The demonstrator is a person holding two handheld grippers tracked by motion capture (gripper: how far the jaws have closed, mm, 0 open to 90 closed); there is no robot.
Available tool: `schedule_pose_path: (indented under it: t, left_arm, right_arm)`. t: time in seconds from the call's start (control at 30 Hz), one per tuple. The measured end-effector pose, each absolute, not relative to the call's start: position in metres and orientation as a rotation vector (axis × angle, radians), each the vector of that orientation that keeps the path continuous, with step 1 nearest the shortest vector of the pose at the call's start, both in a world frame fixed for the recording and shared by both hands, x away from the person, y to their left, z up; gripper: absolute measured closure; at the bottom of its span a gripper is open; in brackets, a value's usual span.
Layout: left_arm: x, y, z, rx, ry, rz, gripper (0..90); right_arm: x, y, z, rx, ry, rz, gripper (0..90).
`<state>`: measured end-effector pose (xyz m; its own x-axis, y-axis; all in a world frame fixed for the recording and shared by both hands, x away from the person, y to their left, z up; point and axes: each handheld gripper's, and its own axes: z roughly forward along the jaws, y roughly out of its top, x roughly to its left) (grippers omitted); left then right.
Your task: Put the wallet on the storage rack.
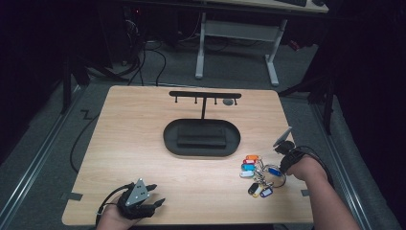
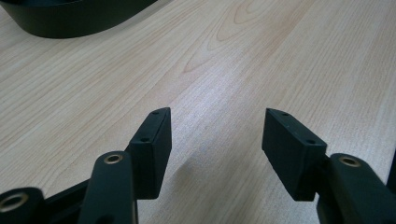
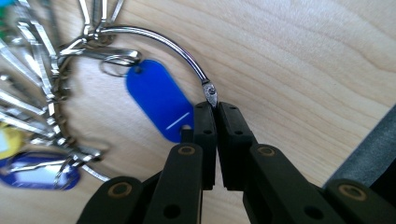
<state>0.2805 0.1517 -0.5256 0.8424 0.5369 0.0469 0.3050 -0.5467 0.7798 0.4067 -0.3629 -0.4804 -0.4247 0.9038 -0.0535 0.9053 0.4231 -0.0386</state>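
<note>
A: High view first. What's on the table (image 1: 143, 143)?

B: Black oval tray (image 1: 201, 137) mid-table with a T-shaped hook stand (image 1: 205, 95) rising behind it. Bunch of keys with coloured tags (image 1: 258, 175) lies near the right edge, in front of and to the right of the tray. Right gripper (image 1: 286, 149) sits at the bunch's right side, touching it. Left gripper (image 1: 155, 195) is low at the front left corner, well apart from the keys.

A: Left gripper view?

B: Left gripper (image 2: 215, 135), jaws spread wide, bare wood between them, nothing held. Curved edge of the tray (image 2: 70, 23) at top left.

A: Right gripper view?

B: Right gripper (image 3: 215, 108), jaws pressed together, clamped on the end of the big metal key ring (image 3: 159, 39). The ring's tip sticks up just between the jaw tips. Blue tag (image 3: 156, 95) lies flat on the wood just left of the jaws, touching or nearly so. More keys and chains fan off to the left; another blue tag (image 3: 37, 173) and a yellow tag (image 3: 8, 140) at lower left, blurred.

A: Is the ring lifted?

B: Cannot tell.
</note>
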Motion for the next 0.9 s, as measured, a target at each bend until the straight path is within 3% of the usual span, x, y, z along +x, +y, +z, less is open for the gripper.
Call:
schedule_pose_path:
  t: [0.9]
  left_arm:
    - [0.279,0.15,-0.523,2.17,0.594,0.357,42.9]
  right_arm:
    - [0.364,-0.329,-0.379,1.559,2.687,0.123,87.9]
